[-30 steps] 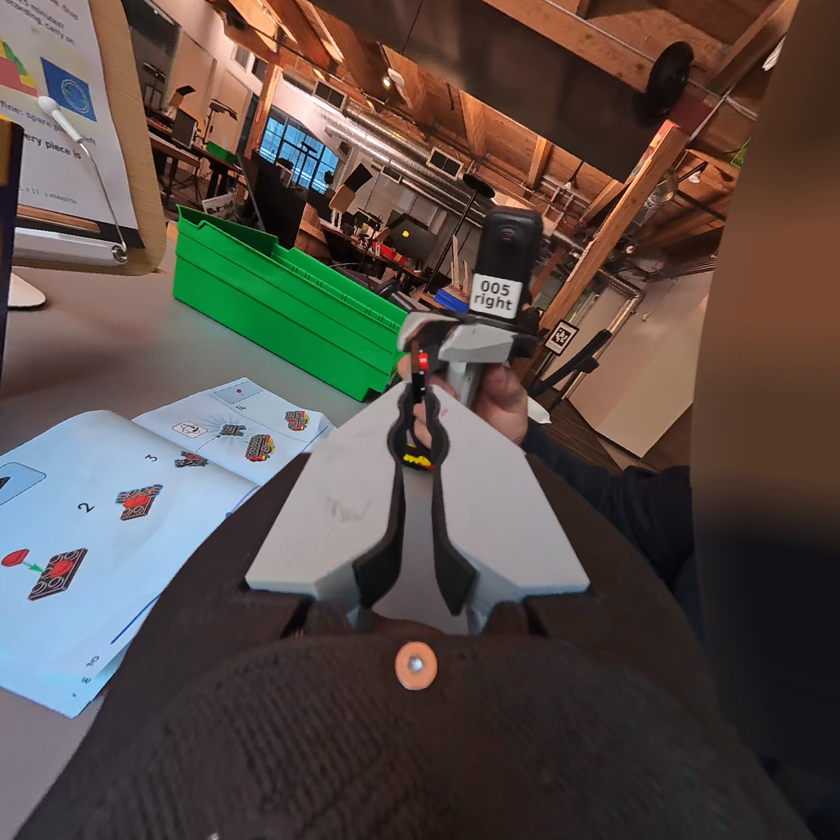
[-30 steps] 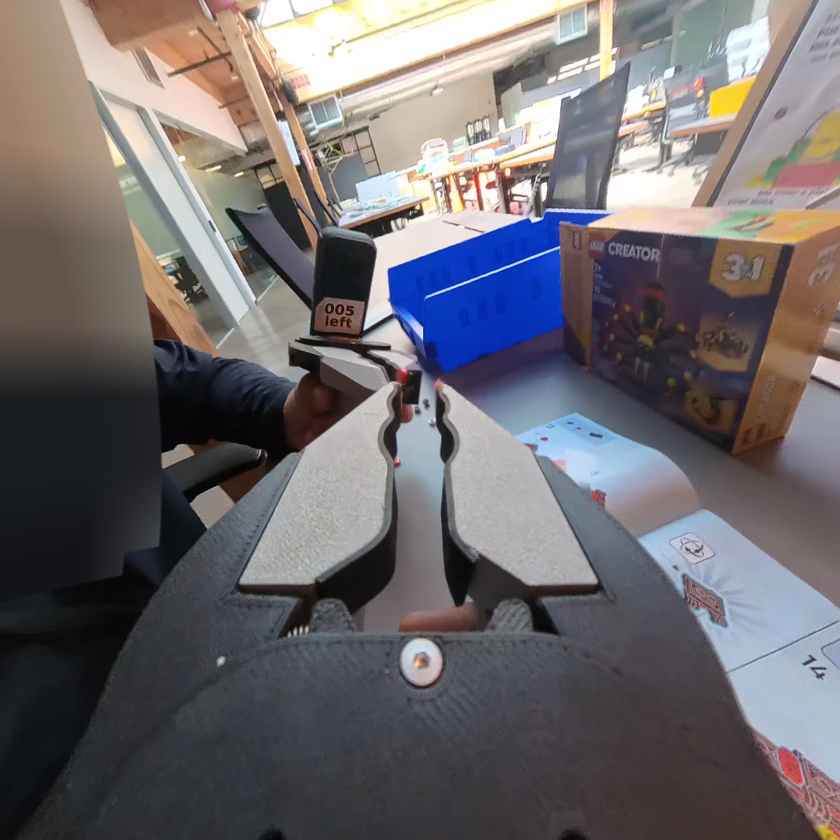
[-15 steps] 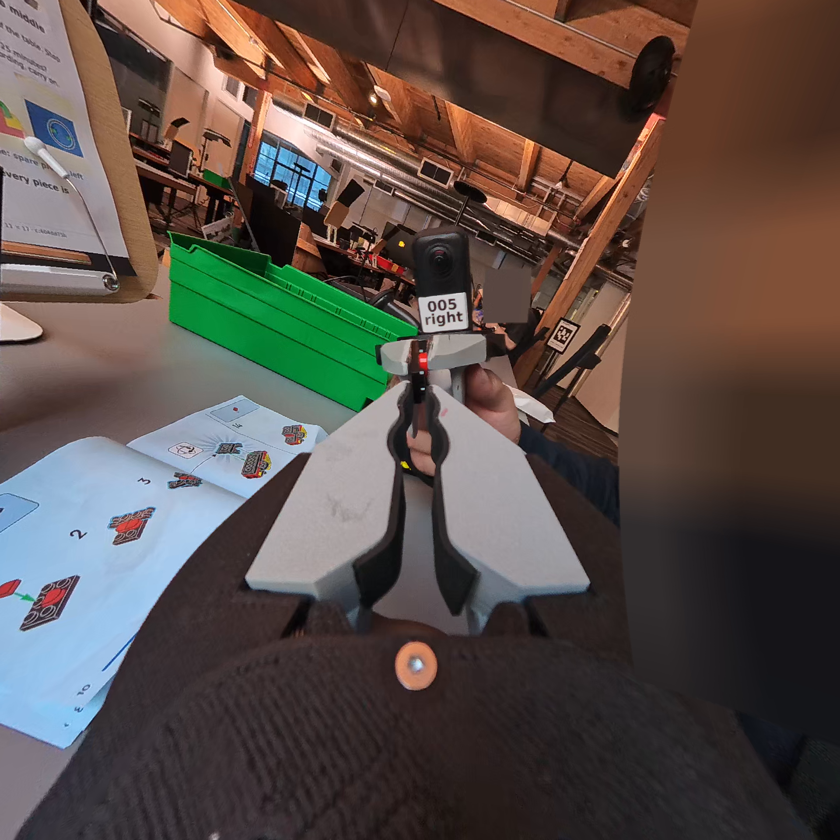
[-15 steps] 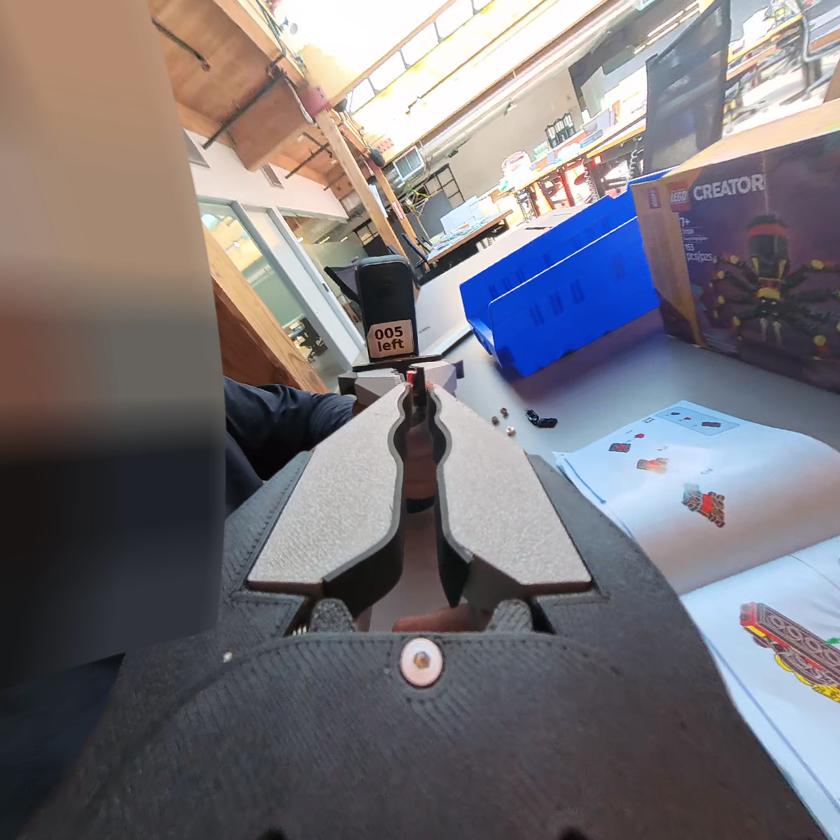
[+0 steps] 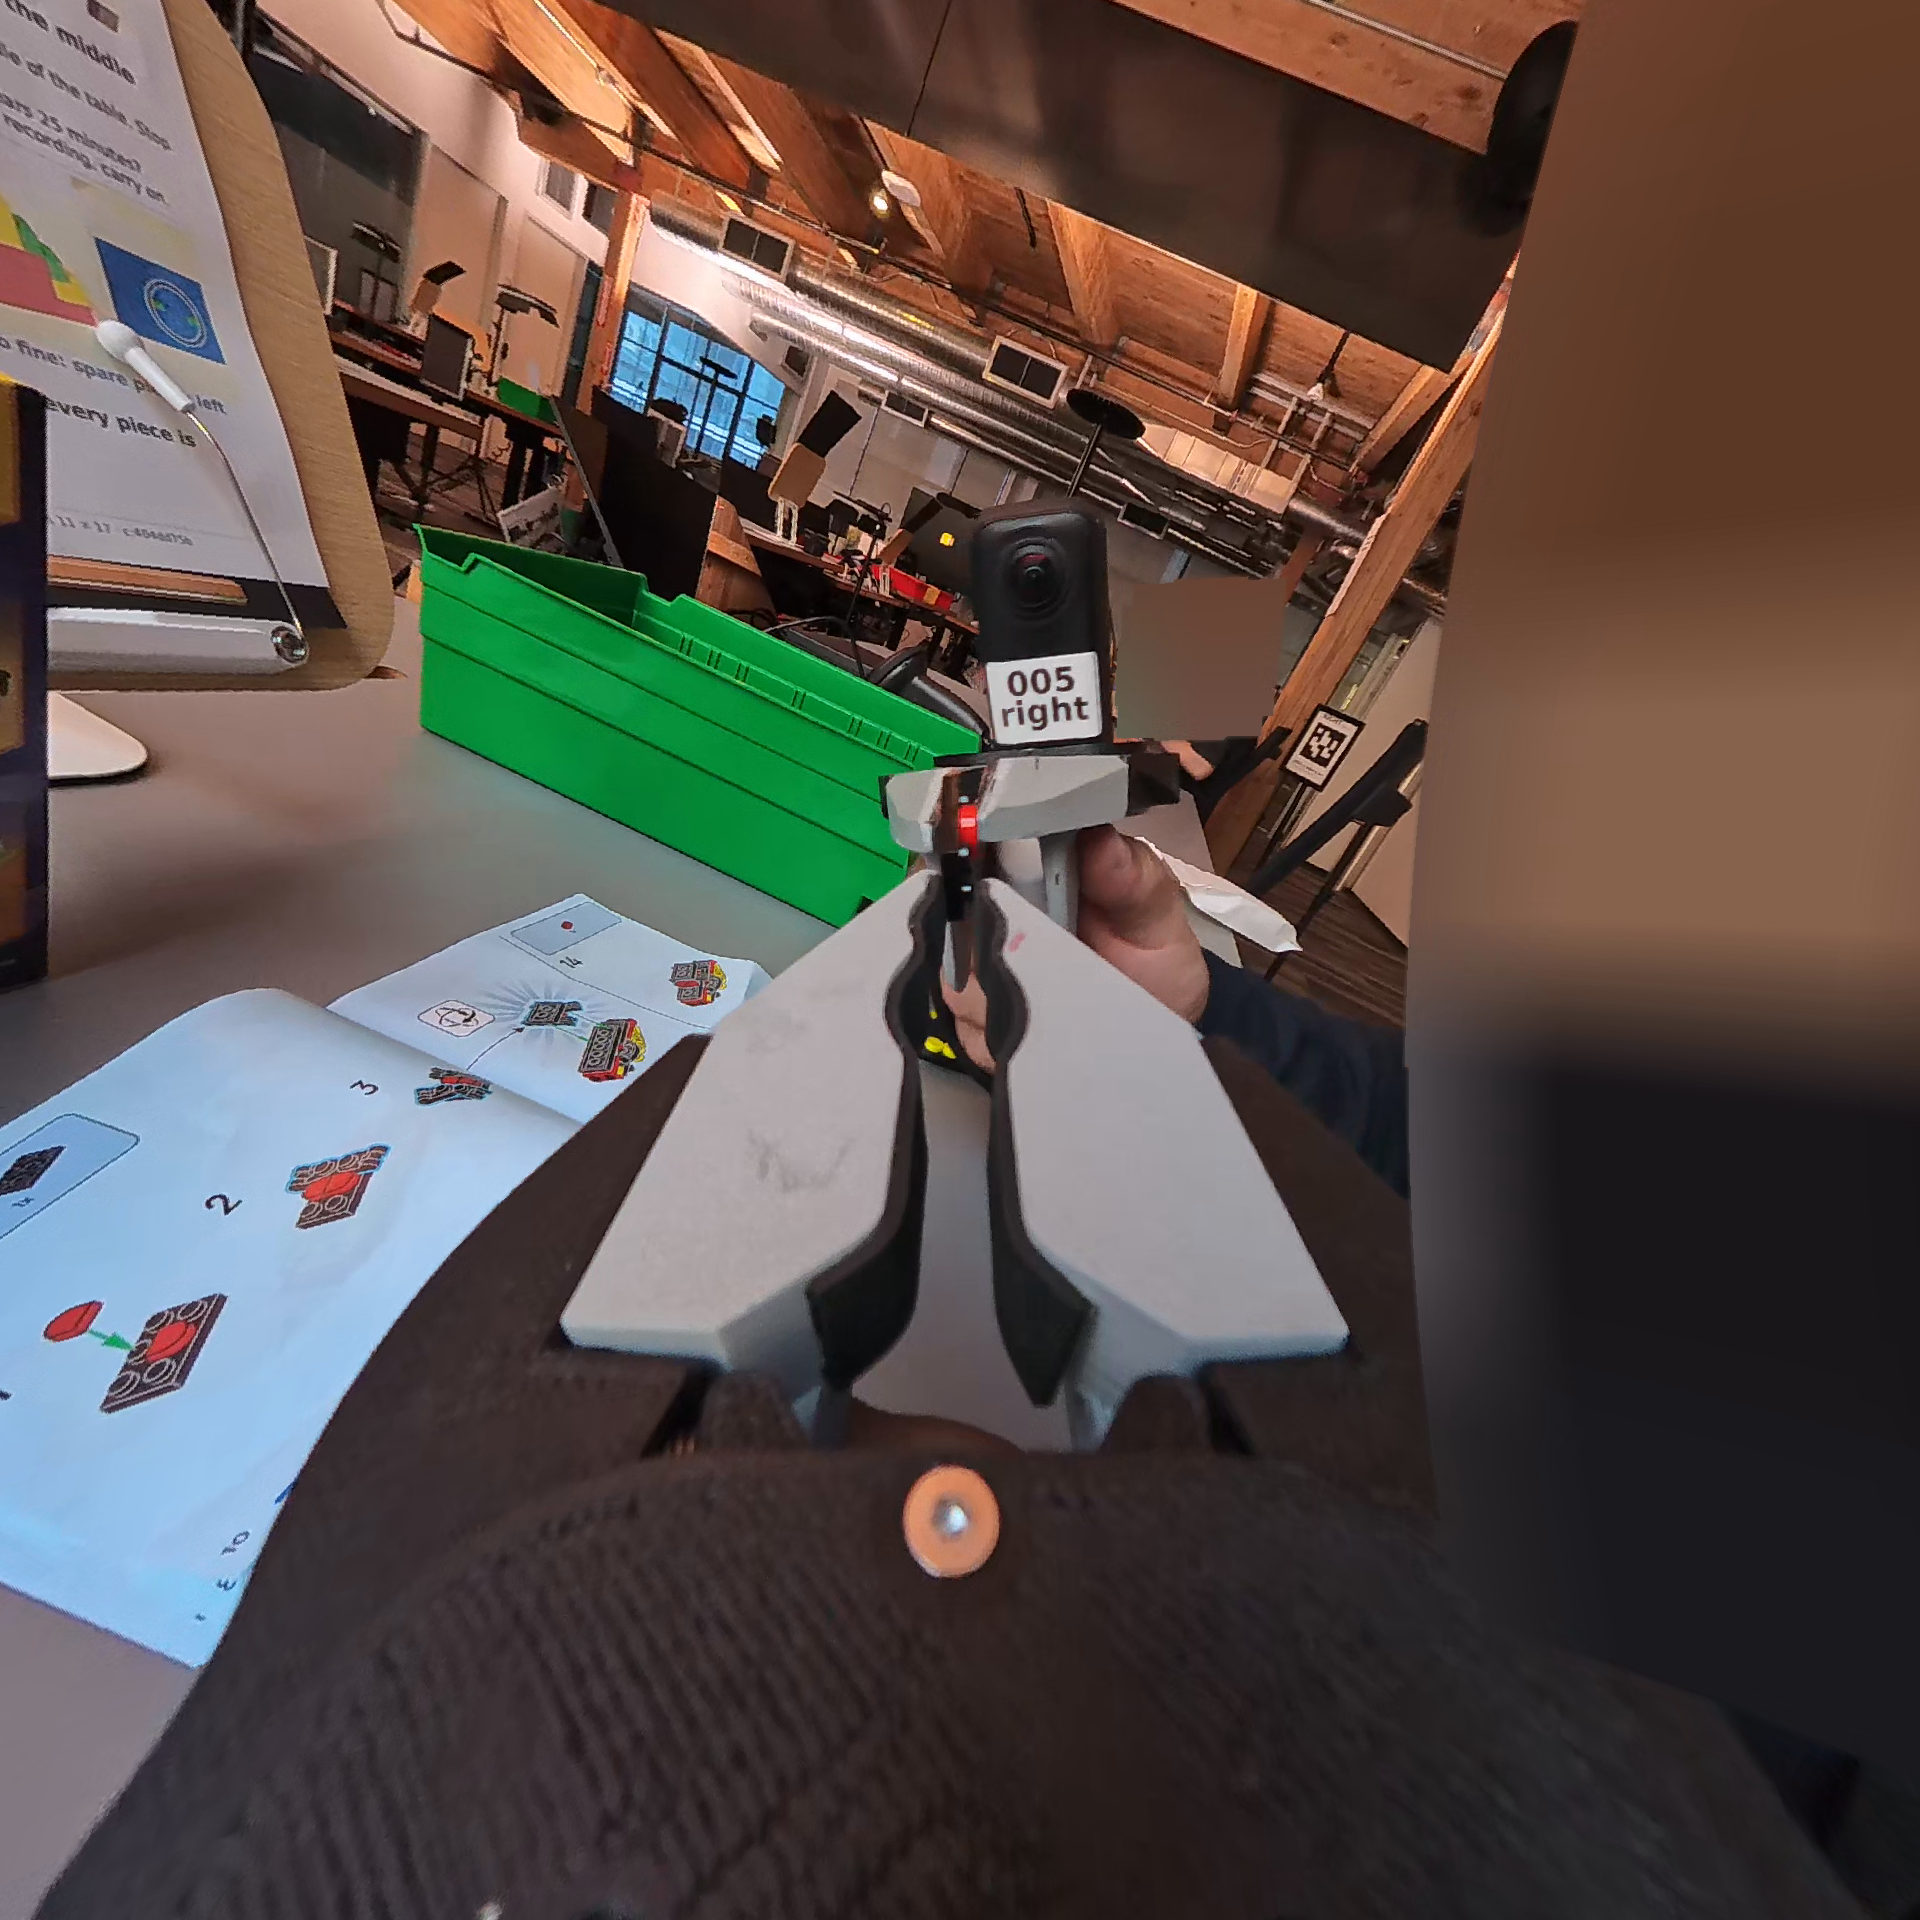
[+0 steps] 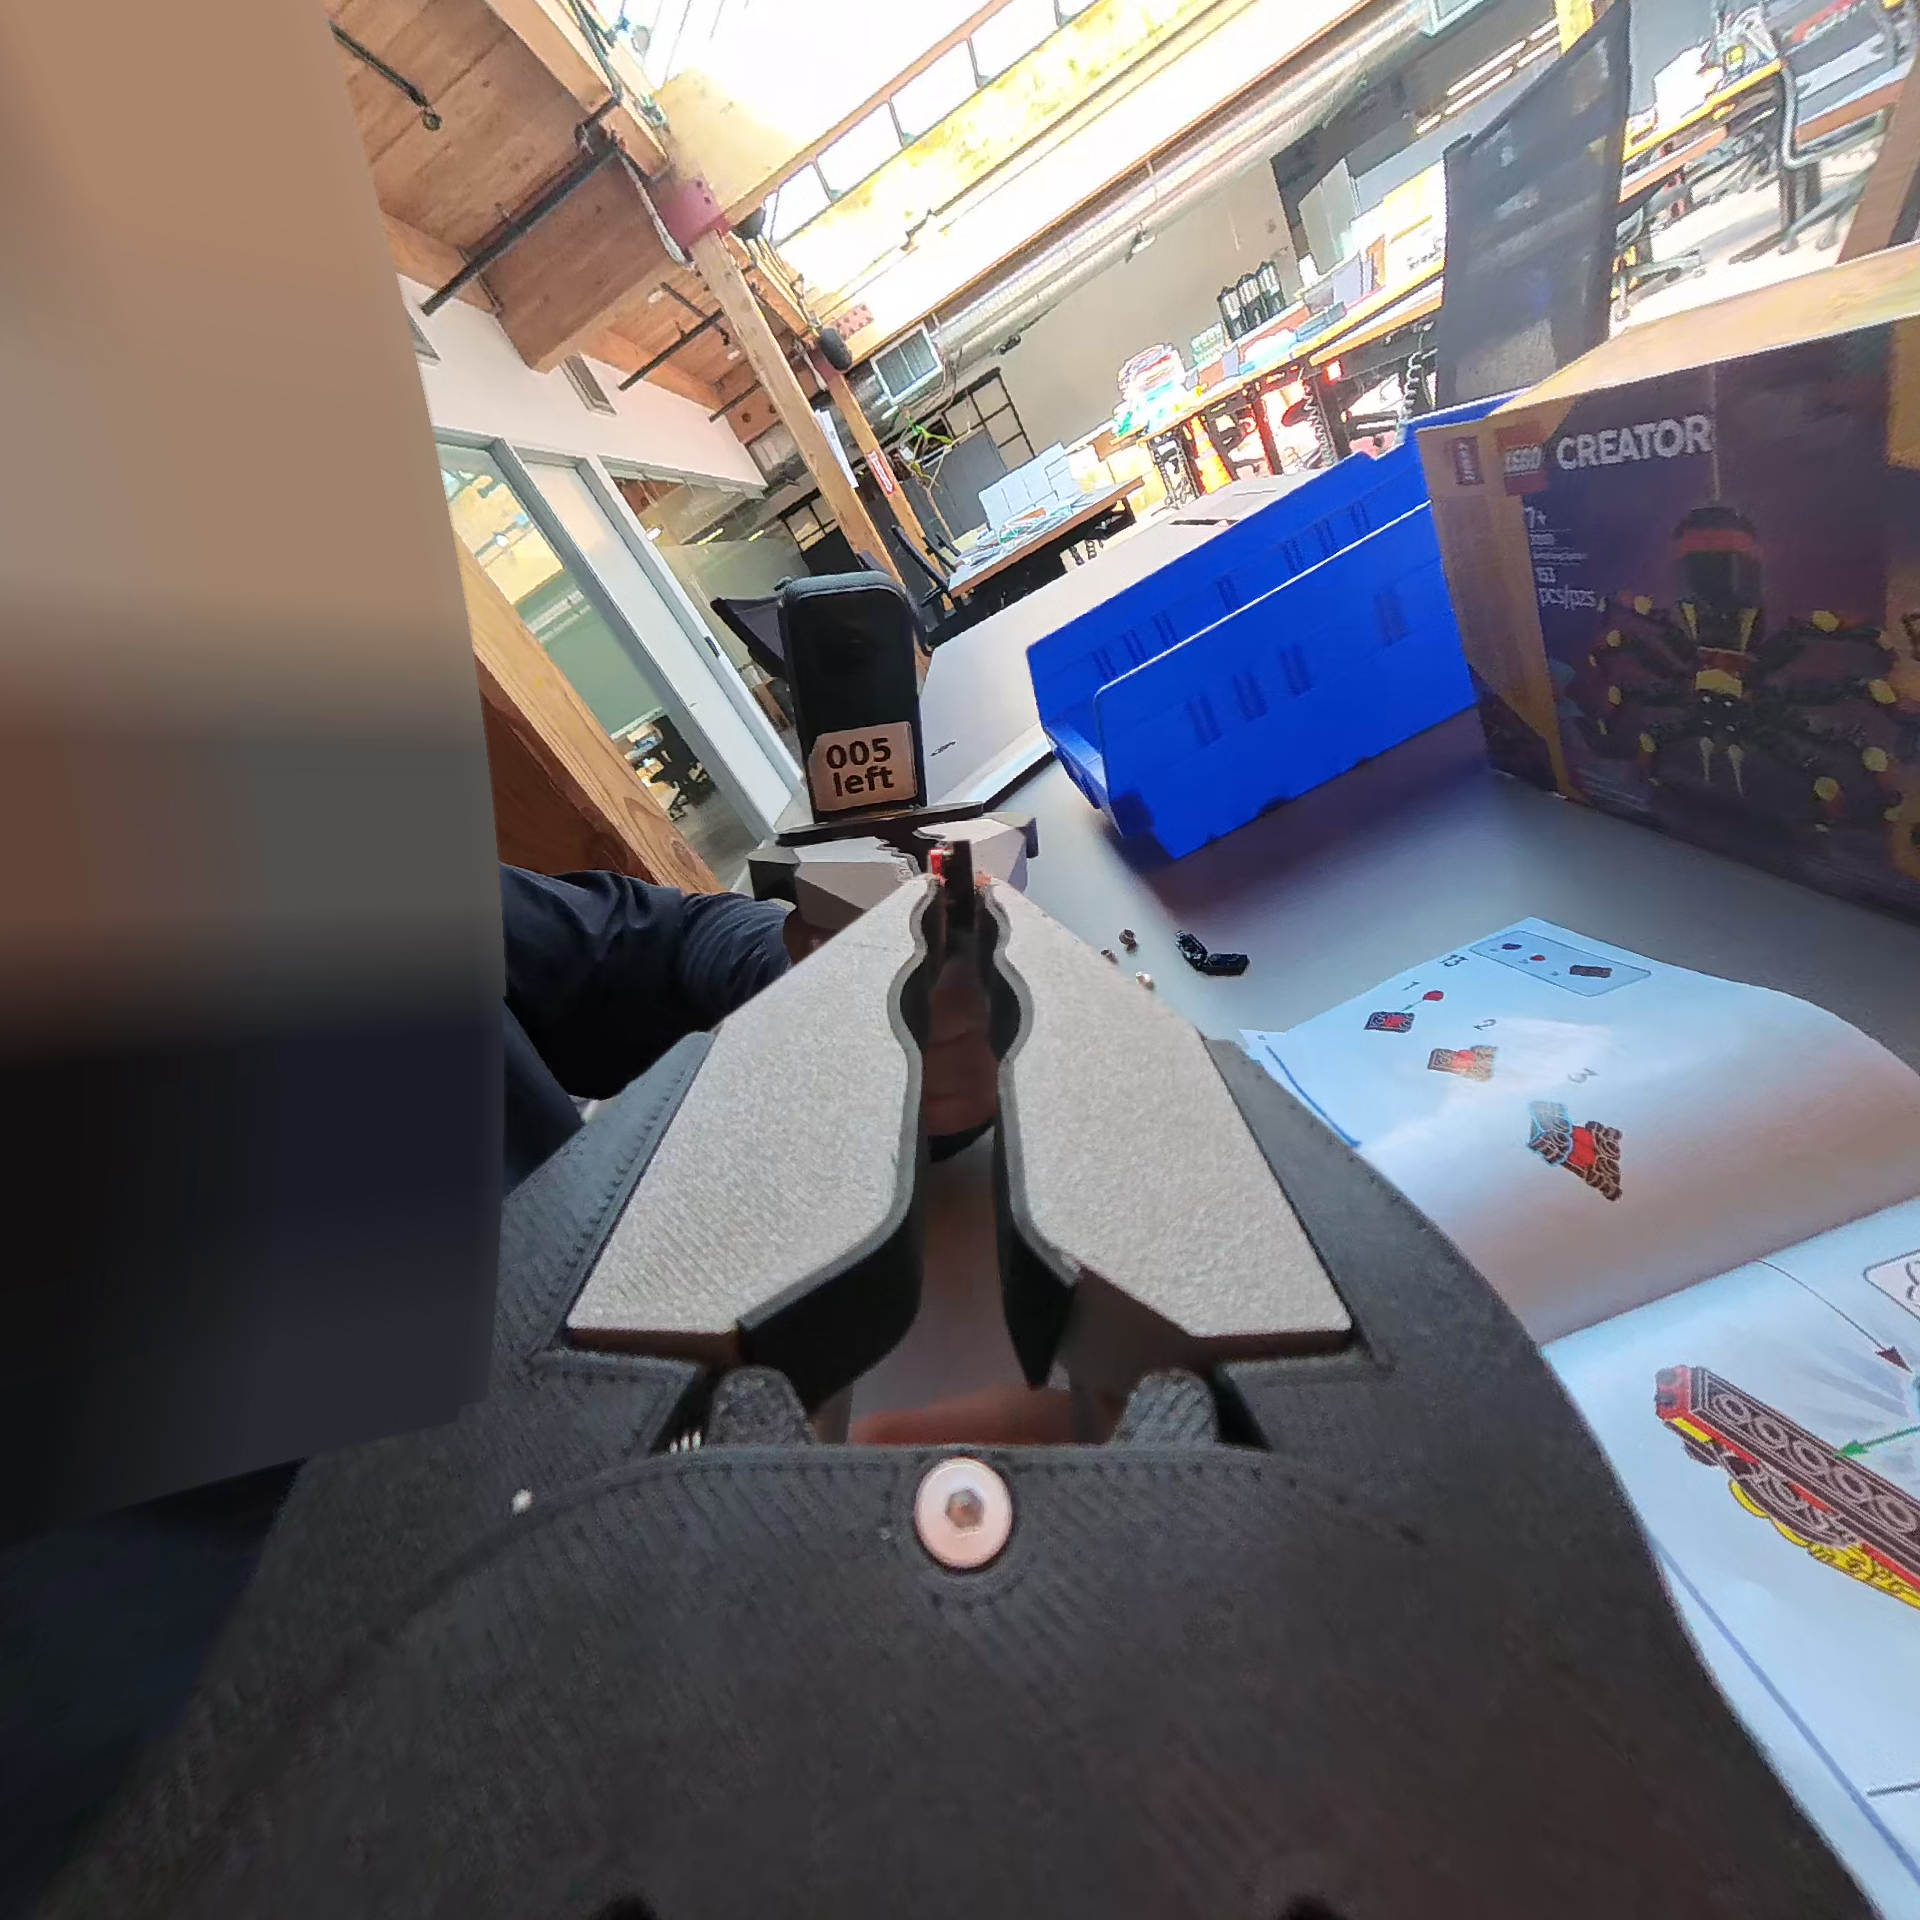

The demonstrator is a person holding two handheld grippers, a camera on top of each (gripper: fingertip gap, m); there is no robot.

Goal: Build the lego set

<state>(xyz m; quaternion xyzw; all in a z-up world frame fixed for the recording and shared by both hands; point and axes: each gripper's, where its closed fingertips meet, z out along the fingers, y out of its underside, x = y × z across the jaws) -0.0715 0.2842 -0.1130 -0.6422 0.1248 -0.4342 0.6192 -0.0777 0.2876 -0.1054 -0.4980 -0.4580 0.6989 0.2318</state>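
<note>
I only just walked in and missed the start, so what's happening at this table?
A person holds two hand grippers tip to tip above the table, building a lego set. The left gripper and right gripper are both nearly closed around a small dark lego assembly with red and yellow bits, apparently pressing parts together. The instruction booklet lies open, a few loose pieces sit nearby, and the set's box stands behind.
</note>
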